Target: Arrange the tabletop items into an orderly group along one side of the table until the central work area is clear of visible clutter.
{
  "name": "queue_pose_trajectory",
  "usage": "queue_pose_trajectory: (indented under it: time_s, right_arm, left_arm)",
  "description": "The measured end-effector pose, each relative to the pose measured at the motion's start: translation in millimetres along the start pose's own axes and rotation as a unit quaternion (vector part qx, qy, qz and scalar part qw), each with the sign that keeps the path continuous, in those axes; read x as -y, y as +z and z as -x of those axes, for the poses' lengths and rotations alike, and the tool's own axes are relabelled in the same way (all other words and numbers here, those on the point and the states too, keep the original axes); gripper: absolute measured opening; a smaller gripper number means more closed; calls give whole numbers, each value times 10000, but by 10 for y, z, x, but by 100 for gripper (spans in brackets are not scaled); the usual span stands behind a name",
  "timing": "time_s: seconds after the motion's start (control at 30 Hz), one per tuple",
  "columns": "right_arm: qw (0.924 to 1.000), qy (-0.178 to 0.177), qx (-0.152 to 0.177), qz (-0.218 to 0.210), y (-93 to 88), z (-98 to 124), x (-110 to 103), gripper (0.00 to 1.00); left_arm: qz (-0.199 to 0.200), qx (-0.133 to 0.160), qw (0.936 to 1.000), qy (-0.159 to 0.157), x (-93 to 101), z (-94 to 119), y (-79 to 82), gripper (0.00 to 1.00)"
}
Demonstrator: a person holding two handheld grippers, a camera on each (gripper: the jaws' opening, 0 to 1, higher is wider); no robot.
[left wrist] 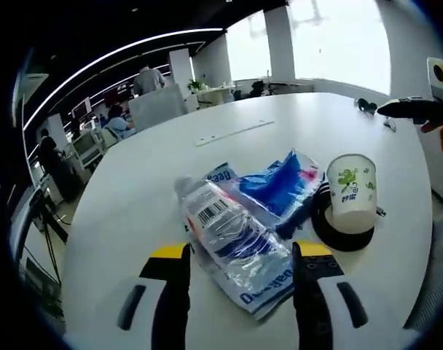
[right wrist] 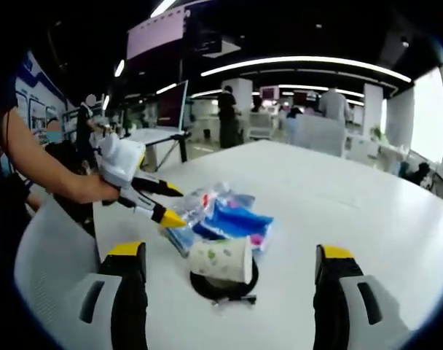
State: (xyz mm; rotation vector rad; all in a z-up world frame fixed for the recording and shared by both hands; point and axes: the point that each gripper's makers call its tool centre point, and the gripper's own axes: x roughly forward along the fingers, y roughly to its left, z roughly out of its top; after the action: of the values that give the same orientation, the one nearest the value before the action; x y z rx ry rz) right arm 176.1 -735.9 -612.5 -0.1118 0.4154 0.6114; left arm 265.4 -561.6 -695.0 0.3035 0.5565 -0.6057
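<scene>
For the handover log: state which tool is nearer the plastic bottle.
Left. The left tool straddles the plastic bottle, its jaws on either side. The right tool hangs back, open, with the paper cup between it and the bottle.

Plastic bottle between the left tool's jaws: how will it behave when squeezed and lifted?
The plastic bottle looks crumpled and empty, so probably light and likely to buckle under the left tool. Its clear film looks slick; lying on its side, it may roll or slip.
</scene>
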Motion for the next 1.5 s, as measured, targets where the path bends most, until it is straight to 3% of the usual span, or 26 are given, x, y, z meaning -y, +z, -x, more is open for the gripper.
queue_pose_trajectory:
  time_s: [0.43, 0.87, 1.5]
  right_arm:
    - [9999, 84, 58, -69, 25, -108, -69, 94]
    - [9998, 48, 86, -200, 13, -130, -15, 93]
    - [9995, -35, 46, -303, -30, -132, 118, 93]
  left_arm:
    - [-169, -248, 9987, 404, -337, 54, -92, 43]
    - [-127, -349, 9987, 357, -328, -83, -27, 46]
    - [570, -603, 9961, 299, -440, -350, 6, 53]
